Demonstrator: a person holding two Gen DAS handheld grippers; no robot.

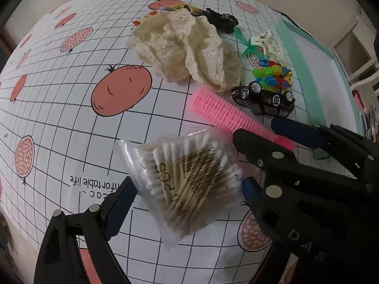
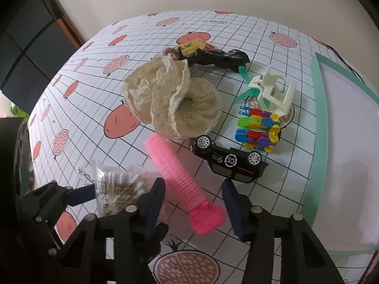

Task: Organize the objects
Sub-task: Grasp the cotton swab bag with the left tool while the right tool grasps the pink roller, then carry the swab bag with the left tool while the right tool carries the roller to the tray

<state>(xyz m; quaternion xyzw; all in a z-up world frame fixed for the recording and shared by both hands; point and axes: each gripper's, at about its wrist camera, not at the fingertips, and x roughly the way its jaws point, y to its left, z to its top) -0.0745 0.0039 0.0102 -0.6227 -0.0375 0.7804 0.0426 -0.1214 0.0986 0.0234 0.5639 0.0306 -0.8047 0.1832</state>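
Note:
A clear bag of cotton swabs (image 1: 187, 177) lies on the fruit-print tablecloth between the open fingers of my left gripper (image 1: 189, 194); it also shows in the right wrist view (image 2: 118, 189). A pink hair roller (image 2: 180, 179) lies between the open fingers of my right gripper (image 2: 193, 203), its flat end toward me; it also shows in the left wrist view (image 1: 227, 116). The right gripper appears in the left wrist view (image 1: 267, 132) around the roller's end. Neither gripper touches its object.
A cream lace scrunchie (image 2: 173, 99), a black toy car on its side (image 2: 229, 161), a cluster of colourful plastic pieces (image 2: 260, 130), a white claw clip (image 2: 272, 92), a green bow (image 2: 244, 75) and black hair items (image 2: 213, 56) lie beyond. A mint-rimmed white tray (image 2: 317, 118) stands at the right.

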